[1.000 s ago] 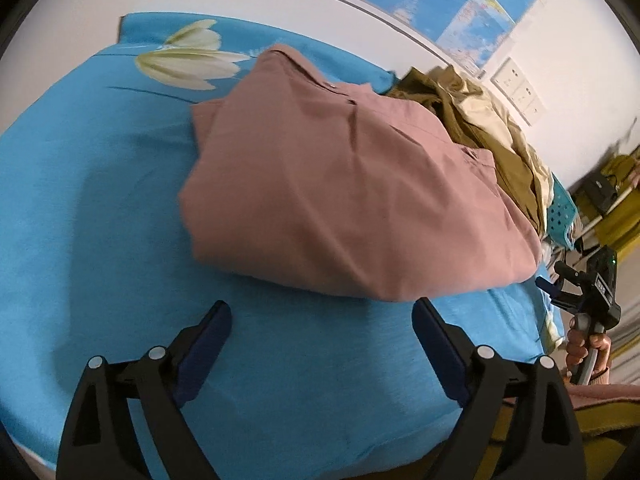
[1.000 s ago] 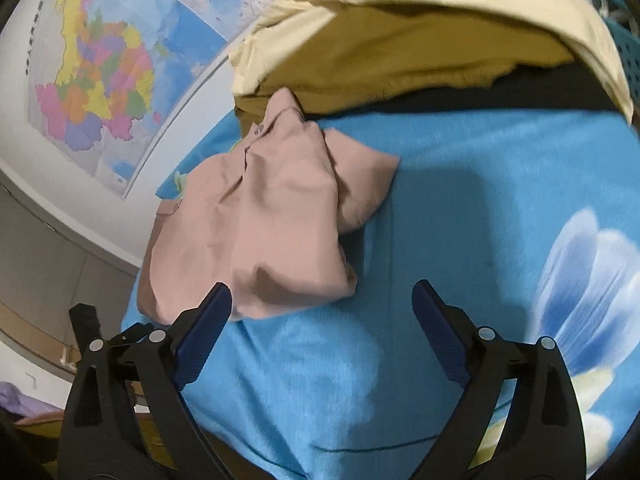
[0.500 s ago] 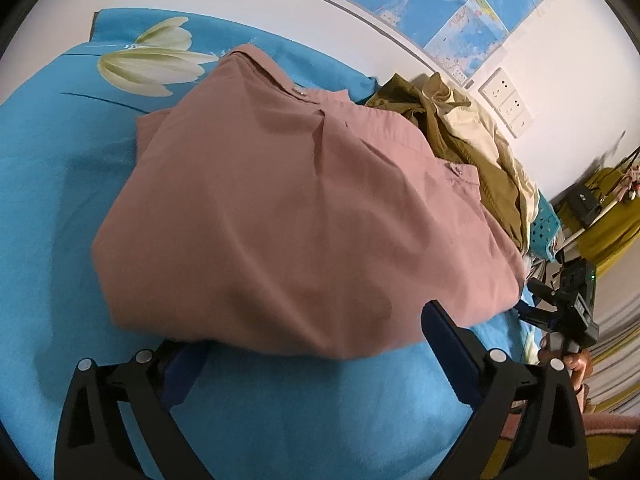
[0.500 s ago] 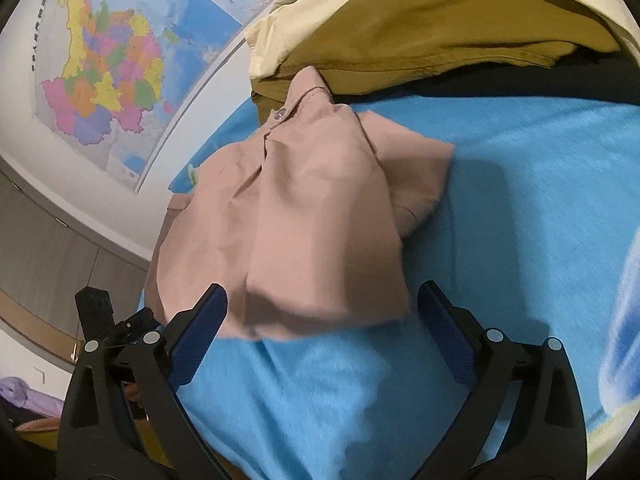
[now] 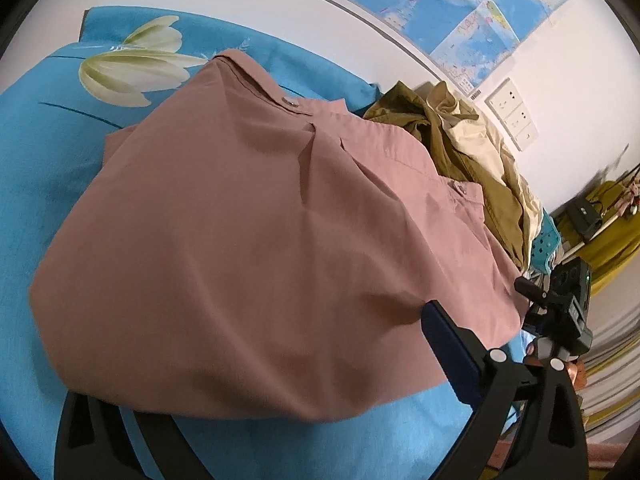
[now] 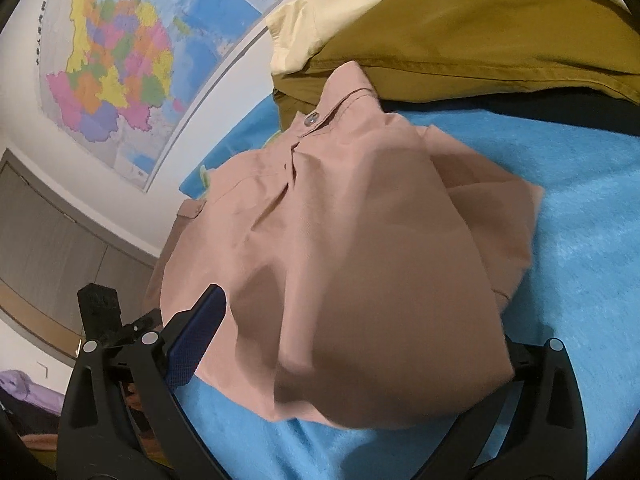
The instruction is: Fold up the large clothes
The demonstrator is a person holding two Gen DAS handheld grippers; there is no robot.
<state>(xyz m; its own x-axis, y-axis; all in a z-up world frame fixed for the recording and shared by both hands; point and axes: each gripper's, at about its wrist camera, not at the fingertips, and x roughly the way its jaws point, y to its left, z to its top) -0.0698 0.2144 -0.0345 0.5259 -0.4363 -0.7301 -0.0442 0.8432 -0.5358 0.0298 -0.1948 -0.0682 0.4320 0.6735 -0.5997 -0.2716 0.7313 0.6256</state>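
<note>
One folded pink shirt (image 5: 256, 248) (two olive-cream garments (image 5: 472, 152) behind)

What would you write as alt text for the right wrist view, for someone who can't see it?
A folded dusty-pink shirt lies on a blue bedspread, its near edge between the open fingers of the right hand-held gripper. Behind it sits a heap of olive and cream clothes, with a colourful wall map upper left.
</note>
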